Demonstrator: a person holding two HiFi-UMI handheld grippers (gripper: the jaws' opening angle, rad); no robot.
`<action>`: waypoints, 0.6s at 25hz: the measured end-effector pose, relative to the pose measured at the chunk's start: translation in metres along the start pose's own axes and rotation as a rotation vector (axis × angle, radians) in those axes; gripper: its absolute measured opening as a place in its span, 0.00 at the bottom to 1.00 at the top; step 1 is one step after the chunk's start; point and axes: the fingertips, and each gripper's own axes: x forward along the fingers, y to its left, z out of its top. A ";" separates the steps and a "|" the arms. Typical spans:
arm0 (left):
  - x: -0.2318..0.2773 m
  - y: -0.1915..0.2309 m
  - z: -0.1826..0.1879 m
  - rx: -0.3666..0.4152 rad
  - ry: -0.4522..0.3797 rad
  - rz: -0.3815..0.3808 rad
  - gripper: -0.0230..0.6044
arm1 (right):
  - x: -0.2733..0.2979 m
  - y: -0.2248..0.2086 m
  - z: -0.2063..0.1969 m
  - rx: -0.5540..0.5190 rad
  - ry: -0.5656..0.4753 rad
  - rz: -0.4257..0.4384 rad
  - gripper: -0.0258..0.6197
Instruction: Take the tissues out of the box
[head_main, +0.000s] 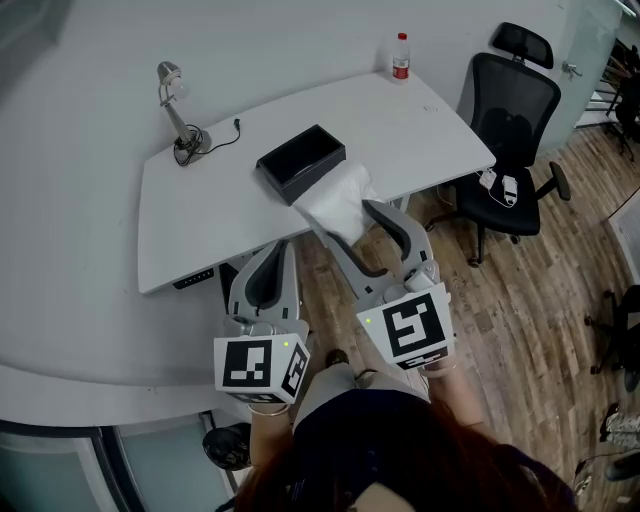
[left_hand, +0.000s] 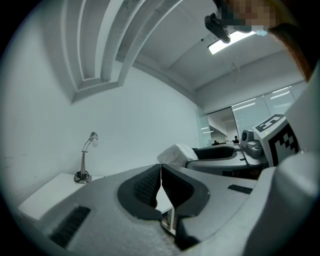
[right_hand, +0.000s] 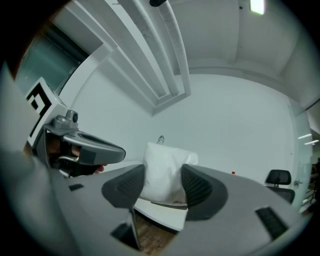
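White office surface (head_main: 200, 230) with a black box (head_main: 300, 160) sitting on it.
The right gripper (head_main: 352, 225) is clamping its fingers (right_hand: 196, 187) on the white pack of tissues (head_main: 338, 195) just beside the box, at the surface's near edge; the left gripper (head_main: 268, 262) is holding its fingers together, empty.

We saw even, cool indoor light coming from a ceiling panel (left_hand: 227, 44). Shadows beneath the table (head_main: 230, 210) were soft. The tissues (right_hand: 162, 172) glared white, with little detail. Both gripper views bent lines and darkened to black at their edges, and we found near surfaces blurred.
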 end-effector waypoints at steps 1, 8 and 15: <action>-0.002 -0.003 0.000 0.001 0.001 0.002 0.08 | -0.003 0.000 0.000 0.000 -0.001 0.002 0.42; -0.010 -0.019 0.002 0.011 0.006 0.009 0.08 | -0.021 0.002 -0.001 0.006 0.002 0.016 0.42; -0.017 -0.032 0.004 0.023 0.006 0.011 0.08 | -0.036 0.001 0.000 0.013 -0.010 0.017 0.41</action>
